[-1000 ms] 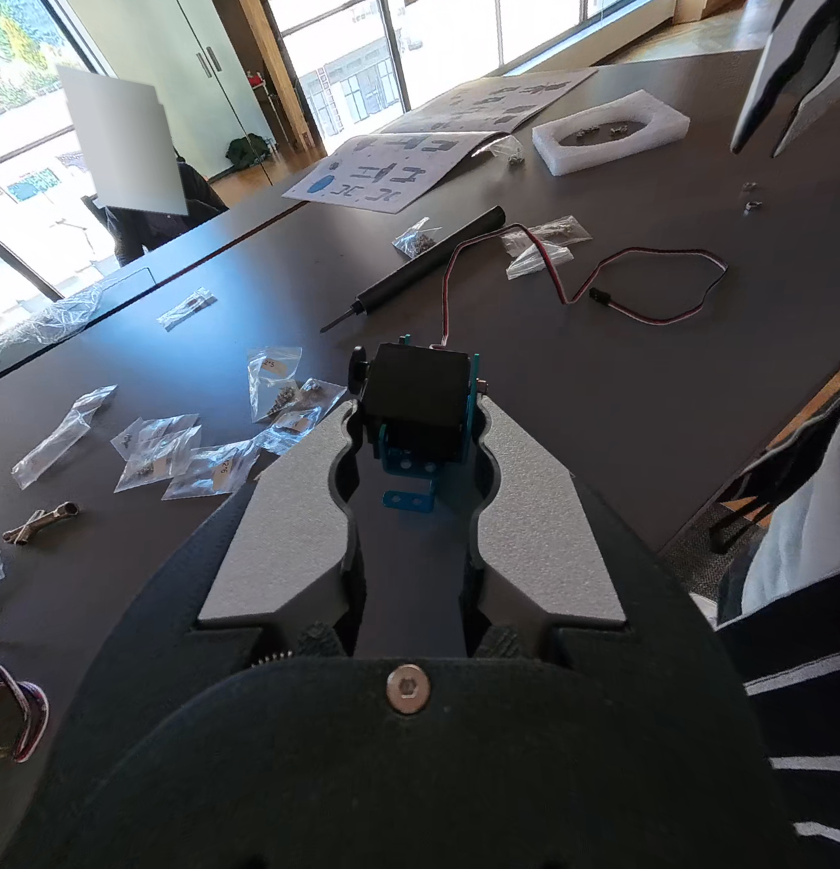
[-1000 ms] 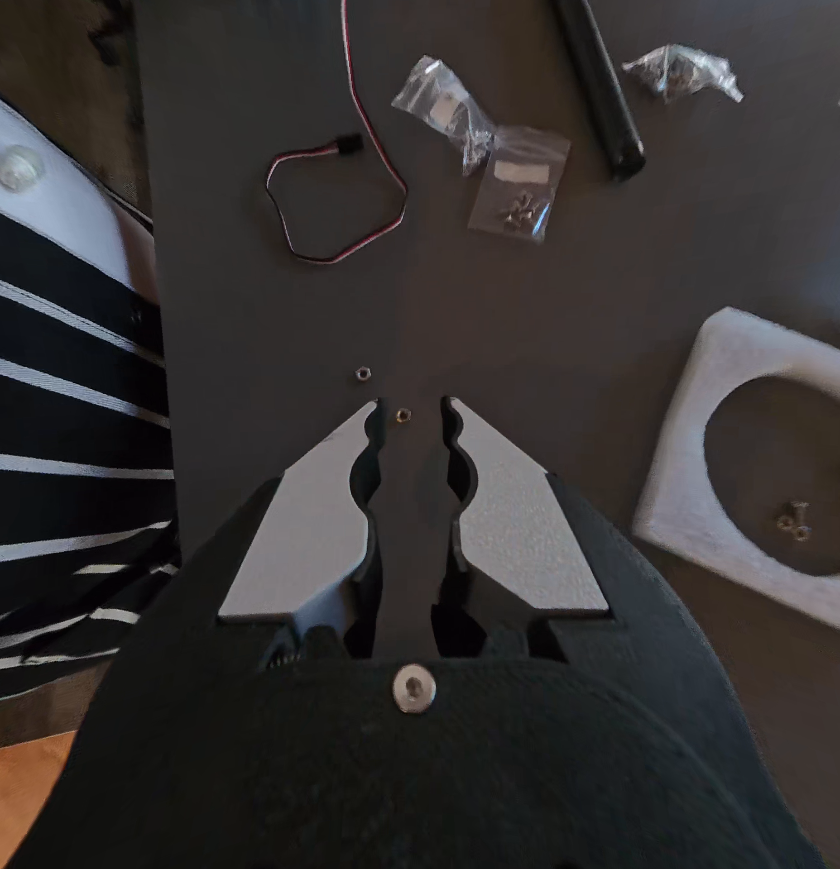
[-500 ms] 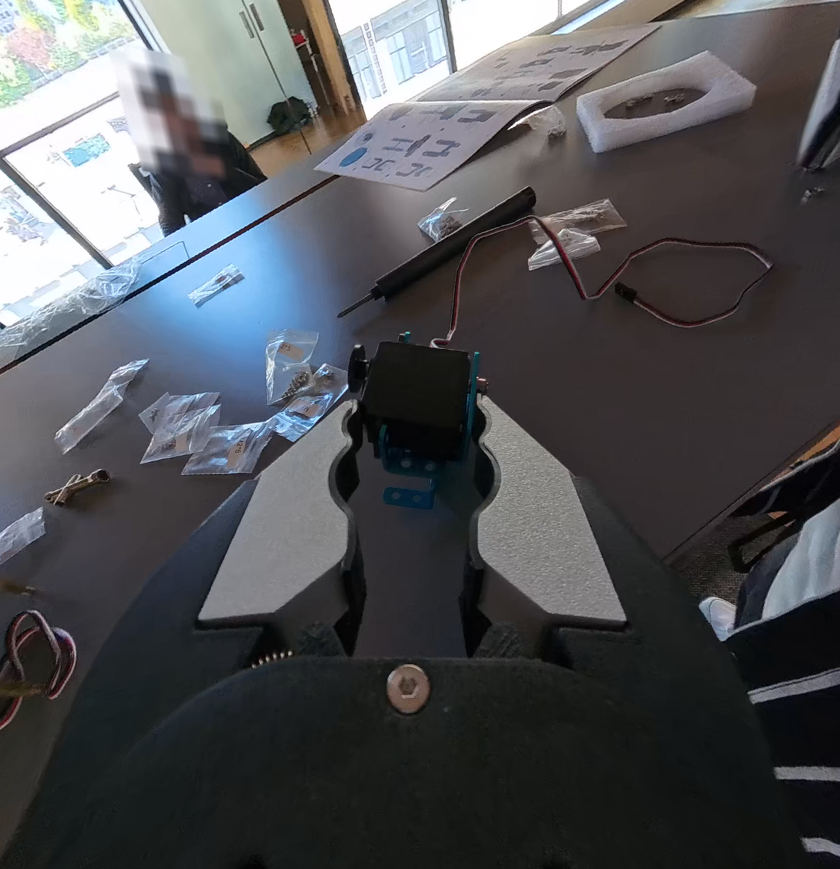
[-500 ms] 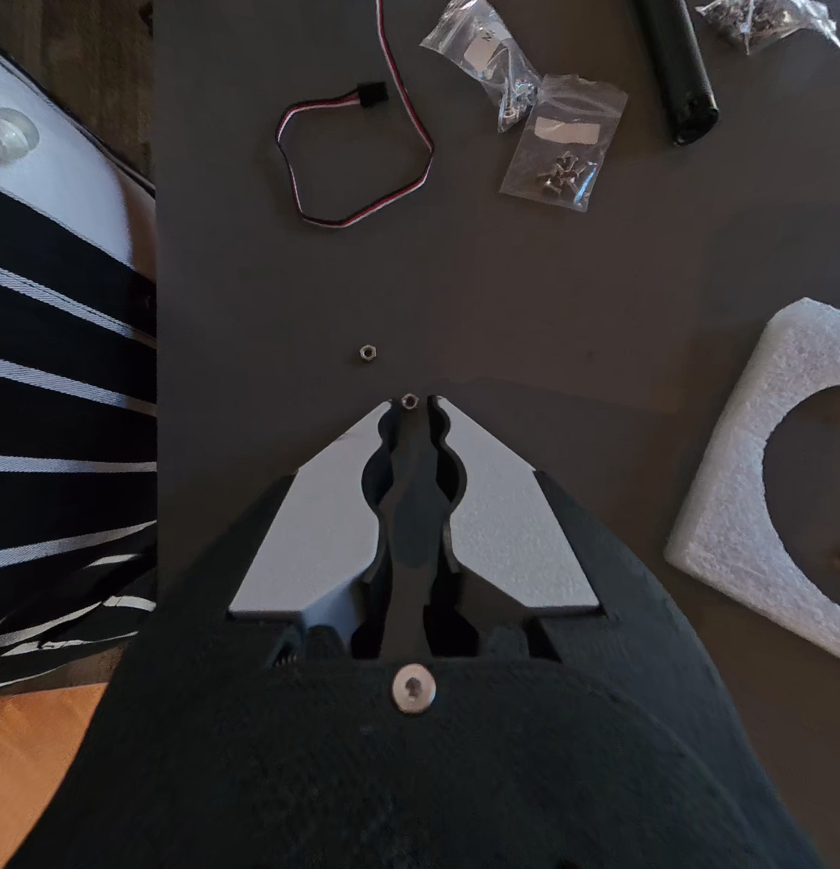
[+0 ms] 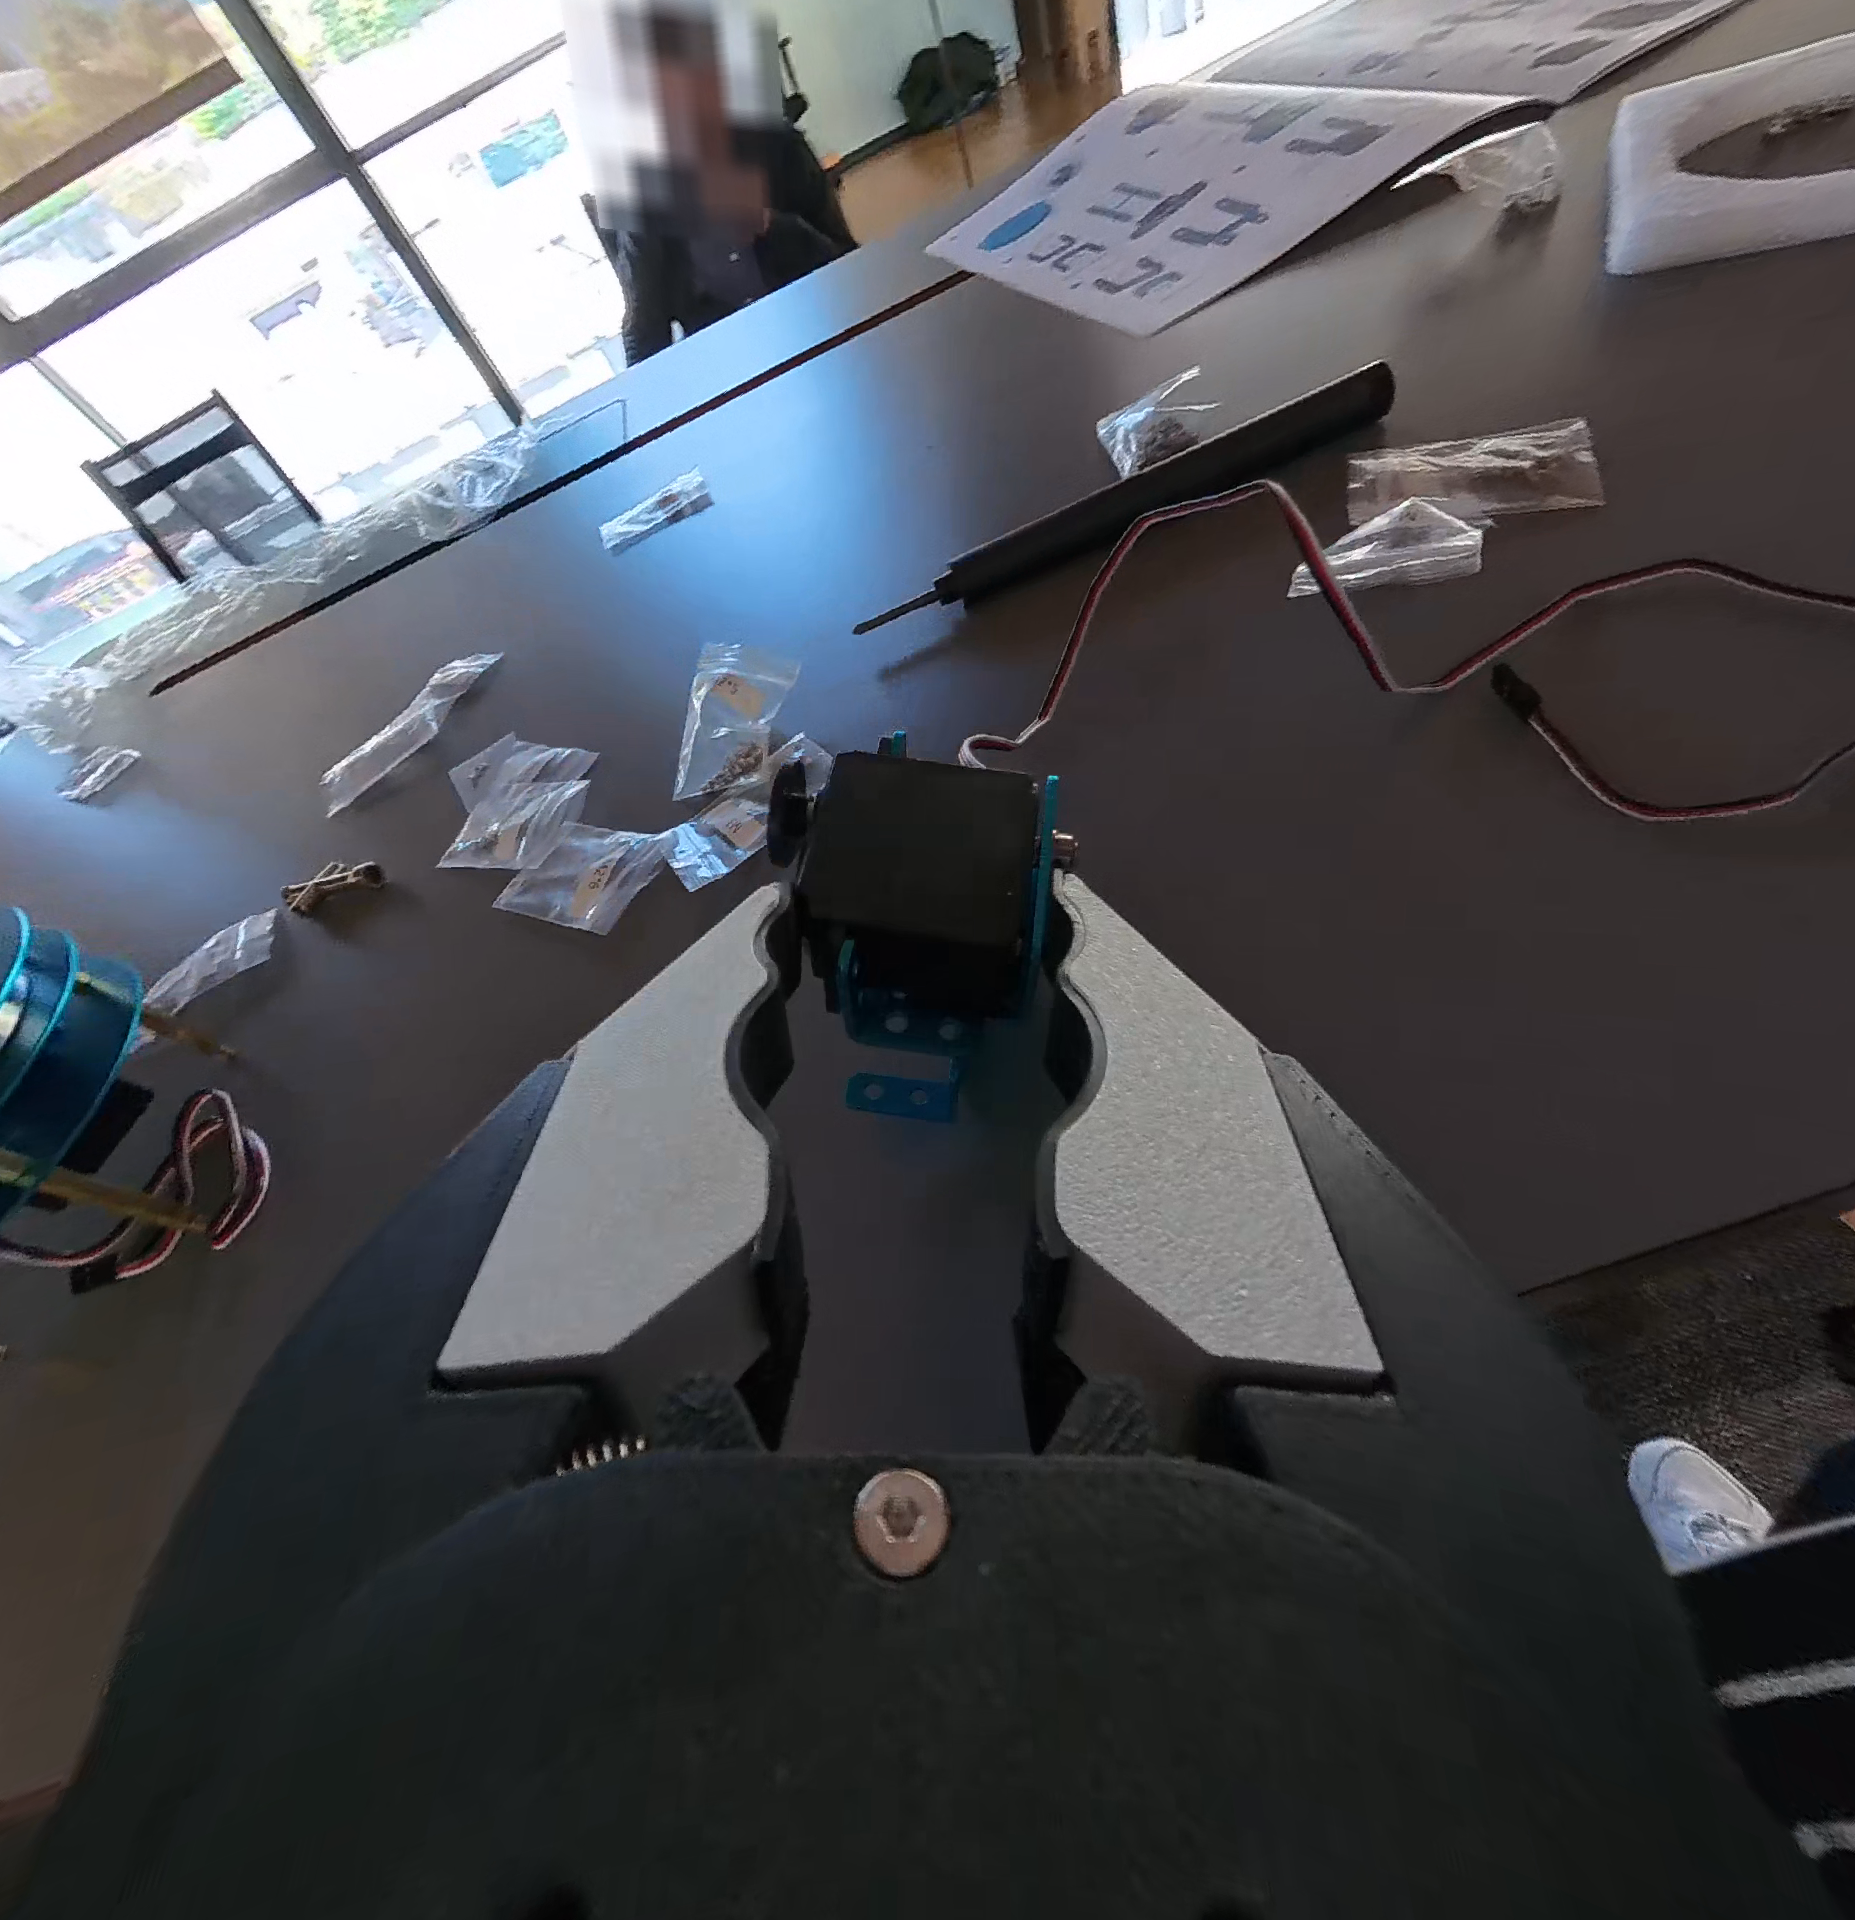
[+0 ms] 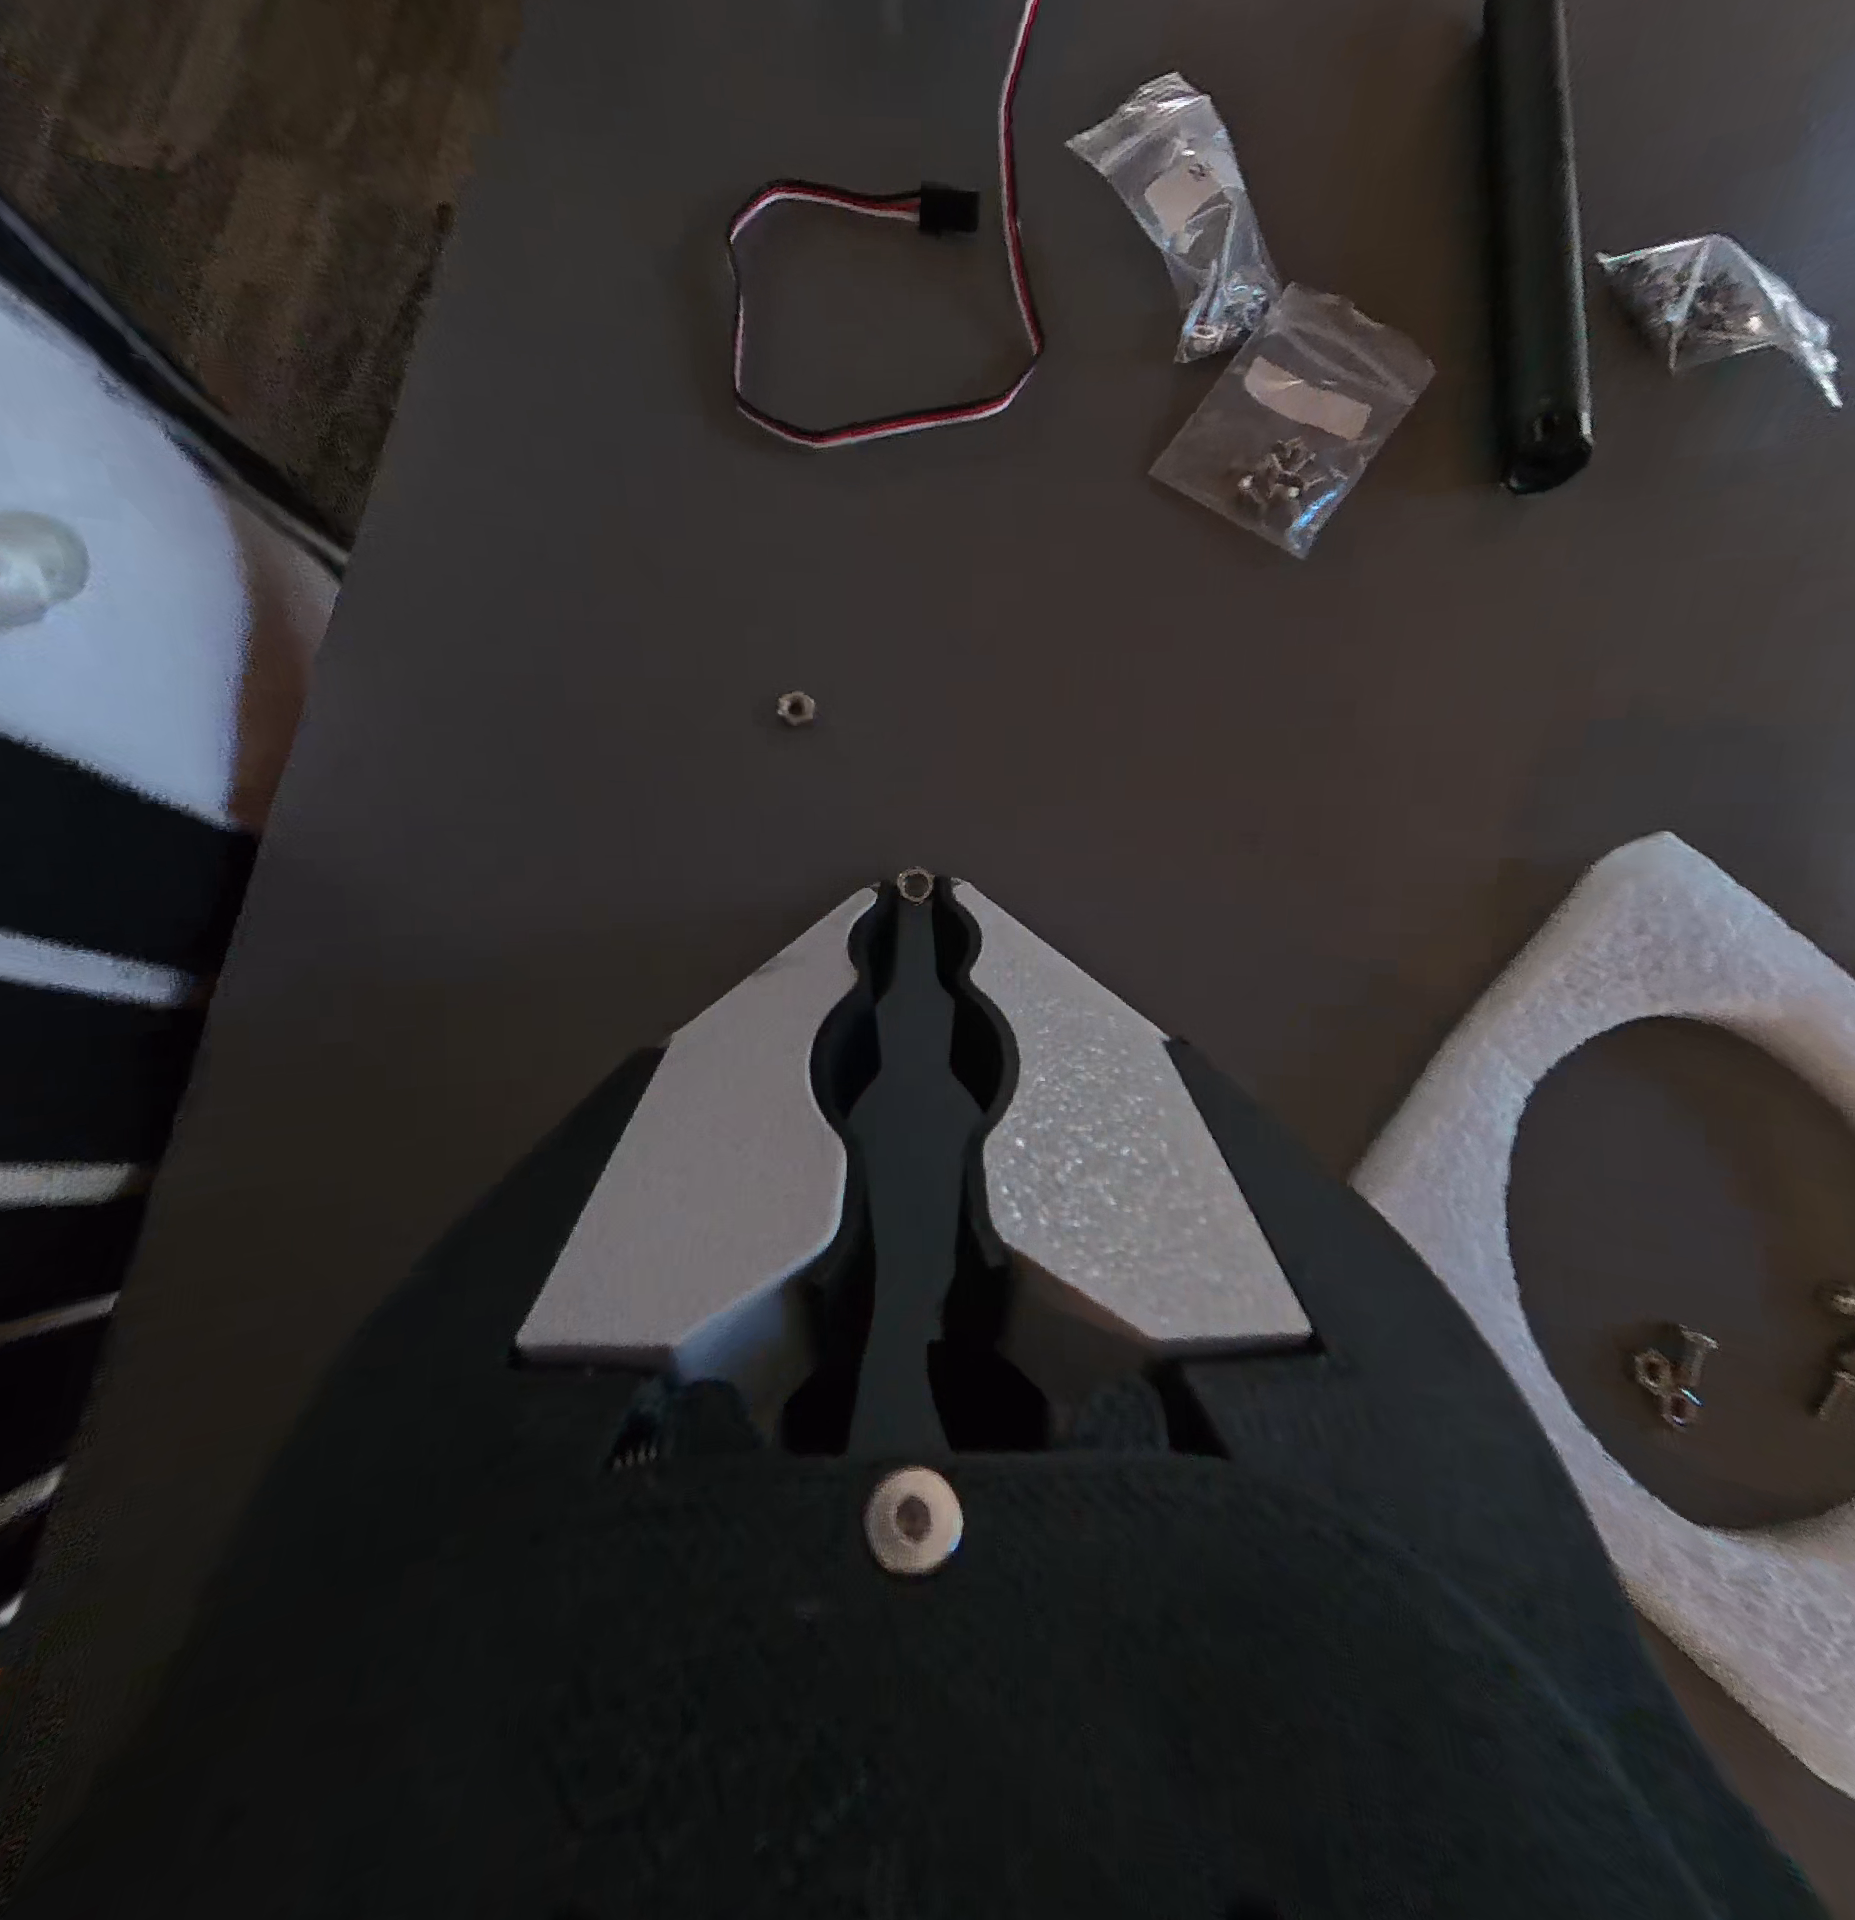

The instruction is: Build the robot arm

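Note:
My left gripper is shut on a black servo motor mounted in a blue metal bracket, held above the dark table. The servo's red, white and black cable trails to the right across the table. My right gripper is shut on a small metal nut, pinched at the very fingertips just over the table. A second nut lies on the table ahead and to the left of it.
A black screwdriver, several small plastic bags of screws, a white foam tray with screws, an open manual, and a blue round assembly at the left. A person sits beyond the table. The left gripper's tips are roughly 30 cm from the right gripper's. From the left gripper's tips to the black screwdriver is close to 20 cm.
My right gripper moved onto the nut and closed on it, jaws going from open to shut. My left gripper kept its hold on the servo and swung left, bringing the blue assembly into view.

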Demonstrator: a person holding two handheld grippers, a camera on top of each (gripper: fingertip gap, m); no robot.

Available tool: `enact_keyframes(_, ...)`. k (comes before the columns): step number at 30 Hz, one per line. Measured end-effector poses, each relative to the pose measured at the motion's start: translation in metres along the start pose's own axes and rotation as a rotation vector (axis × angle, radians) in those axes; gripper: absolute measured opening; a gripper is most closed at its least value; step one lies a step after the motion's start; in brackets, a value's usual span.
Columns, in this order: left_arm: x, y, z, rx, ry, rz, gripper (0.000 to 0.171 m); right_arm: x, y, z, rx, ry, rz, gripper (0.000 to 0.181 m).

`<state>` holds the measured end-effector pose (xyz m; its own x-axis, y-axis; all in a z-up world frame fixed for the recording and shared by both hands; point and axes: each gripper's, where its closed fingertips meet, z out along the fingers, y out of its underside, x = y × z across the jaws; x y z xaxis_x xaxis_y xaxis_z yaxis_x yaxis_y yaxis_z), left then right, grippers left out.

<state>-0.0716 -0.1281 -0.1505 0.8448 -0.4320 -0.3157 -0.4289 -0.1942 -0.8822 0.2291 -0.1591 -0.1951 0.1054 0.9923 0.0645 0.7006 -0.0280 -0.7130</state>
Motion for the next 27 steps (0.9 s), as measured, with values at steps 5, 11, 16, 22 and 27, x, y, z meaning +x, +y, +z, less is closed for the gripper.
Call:
enact_keyframes(5, 0.001, -0.001, 0.002, -0.029, -0.073, 0.010, 0.045, 0.017, -0.002, -0.011, 0.090, 0.021, 0.040, 0.005)
enact_keyframes(11, -0.001, -0.001, 0.004, -0.046, -0.095, -0.030, 0.045, 0.027, 0.013, -0.008, 0.055, 0.062, 0.012, 0.006)
enact_keyframes(16, -0.001, -0.001, 0.004, -0.058, -0.095, -0.040, 0.045, 0.026, 0.010, -0.003, 0.074, 0.019, 0.037, 0.006)
enact_keyframes(22, -0.003, -0.001, 0.005, -0.050, -0.071, -0.088, 0.045, 0.026, 0.009, -0.002, 0.076, -0.026, 0.087, 0.006)
enact_keyframes(27, -0.005, -0.001, 0.006, -0.029, -0.070, -0.141, 0.045, 0.027, 0.009, -0.001, 0.077, -0.058, 0.127, 0.006)
